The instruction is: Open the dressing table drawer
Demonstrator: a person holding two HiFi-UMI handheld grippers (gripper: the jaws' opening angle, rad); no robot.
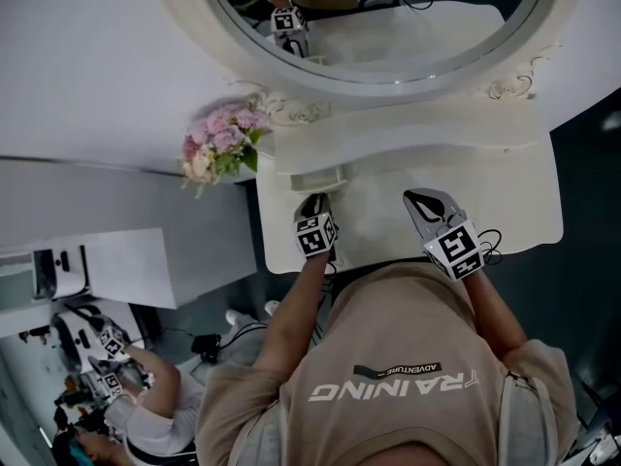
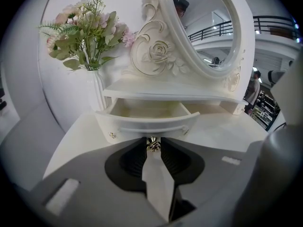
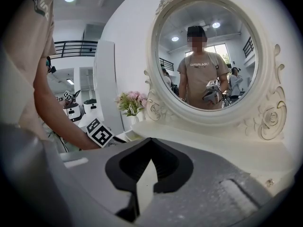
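Note:
The small cream drawer (image 2: 147, 125) under the mirror shelf stands pulled out, and its inside shows empty. My left gripper (image 2: 152, 140) is shut on its little metal knob (image 2: 152, 146) at the middle of the drawer front. In the head view the drawer (image 1: 315, 179) juts from the shelf toward the left gripper (image 1: 315, 208). My right gripper (image 1: 430, 205) hovers over the right half of the dressing table top (image 1: 514, 202). Its tips meet with nothing between them in the right gripper view (image 3: 150, 141).
A big oval mirror (image 1: 388, 27) with carved roses rises behind the shelf. A white vase of pink flowers (image 1: 218, 144) stands at the table's left back corner. Another person with grippers sits at the lower left (image 1: 126, 396).

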